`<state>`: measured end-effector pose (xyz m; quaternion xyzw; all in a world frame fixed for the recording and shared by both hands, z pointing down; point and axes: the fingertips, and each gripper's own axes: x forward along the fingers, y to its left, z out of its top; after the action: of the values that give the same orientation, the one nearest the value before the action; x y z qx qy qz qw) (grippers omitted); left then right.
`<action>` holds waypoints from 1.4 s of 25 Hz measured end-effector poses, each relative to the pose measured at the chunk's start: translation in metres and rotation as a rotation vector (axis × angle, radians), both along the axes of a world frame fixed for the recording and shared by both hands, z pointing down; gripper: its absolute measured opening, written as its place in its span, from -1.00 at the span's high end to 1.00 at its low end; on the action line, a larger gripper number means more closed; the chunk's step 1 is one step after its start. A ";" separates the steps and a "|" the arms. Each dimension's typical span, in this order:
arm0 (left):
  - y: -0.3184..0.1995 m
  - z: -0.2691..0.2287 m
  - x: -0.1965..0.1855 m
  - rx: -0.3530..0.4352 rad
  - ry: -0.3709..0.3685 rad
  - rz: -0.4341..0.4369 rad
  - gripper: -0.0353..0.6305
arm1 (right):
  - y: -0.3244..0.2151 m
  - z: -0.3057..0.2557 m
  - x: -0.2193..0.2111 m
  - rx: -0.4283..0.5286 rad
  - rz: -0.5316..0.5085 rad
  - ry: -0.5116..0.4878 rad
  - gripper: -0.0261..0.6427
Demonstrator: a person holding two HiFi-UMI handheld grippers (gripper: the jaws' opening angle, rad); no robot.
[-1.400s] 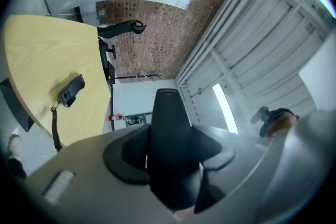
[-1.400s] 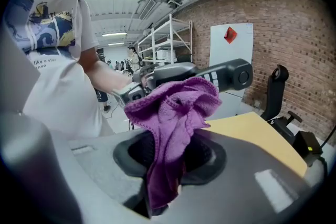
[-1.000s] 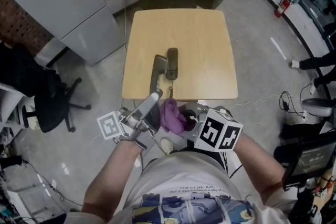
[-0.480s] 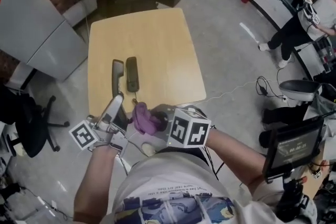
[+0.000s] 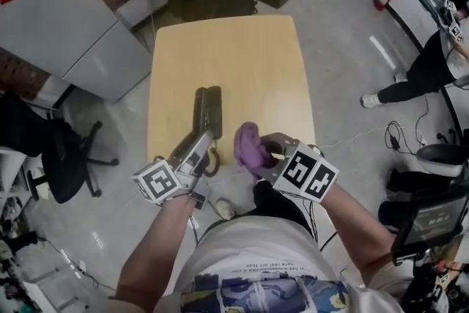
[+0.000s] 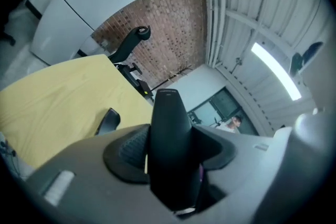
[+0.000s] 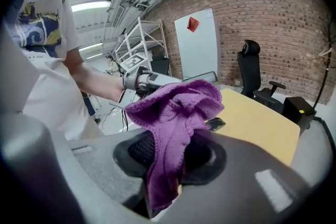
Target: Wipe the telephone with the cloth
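Your right gripper (image 5: 258, 152) clenches the purple cloth (image 5: 247, 145). Your left gripper (image 5: 204, 138) has its fingers released and empty, near the telephone (image 5: 207, 106) at the desk's (image 5: 256, 70) near edge.

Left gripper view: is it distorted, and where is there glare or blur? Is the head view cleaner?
Left gripper view: strong fisheye bending, black corners, a blown-out ceiling lamp, and a soft, unfocused foreground. Head view: evenly lit, the table sharp, with no glare on it.

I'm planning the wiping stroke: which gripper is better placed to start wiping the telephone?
Right. The right gripper grips the purple cloth close to the telephone; the left gripper has no cloth.
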<state>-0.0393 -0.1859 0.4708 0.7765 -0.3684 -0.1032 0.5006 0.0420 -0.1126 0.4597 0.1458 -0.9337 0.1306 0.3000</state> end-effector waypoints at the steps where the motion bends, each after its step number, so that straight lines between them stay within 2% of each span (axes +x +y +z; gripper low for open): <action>1: -0.002 0.004 -0.001 0.004 -0.027 0.002 0.13 | -0.003 -0.001 0.001 -0.002 0.010 -0.006 0.59; 4: -0.006 0.021 -0.004 -0.006 -0.116 -0.013 0.13 | -0.010 -0.002 0.005 -0.003 0.037 -0.023 0.59; 9: -0.016 0.052 -0.004 -0.005 -0.323 -0.033 0.13 | -0.017 0.002 0.016 -0.016 0.062 -0.044 0.59; 17: -0.045 0.114 -0.001 -0.055 -0.632 -0.038 0.13 | -0.029 0.015 0.040 -0.075 0.059 -0.055 0.59; 28: -0.055 0.157 -0.001 -0.086 -0.890 -0.016 0.12 | -0.041 0.027 0.055 -0.125 0.021 -0.056 0.59; 35: -0.059 0.172 -0.001 -0.096 -0.972 0.020 0.12 | -0.048 0.031 0.058 -0.140 -0.004 -0.055 0.59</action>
<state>-0.0407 -0.2446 0.6429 0.7142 -0.5566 0.2933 0.3067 0.1004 -0.1609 0.4903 0.1188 -0.9304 0.1990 0.2840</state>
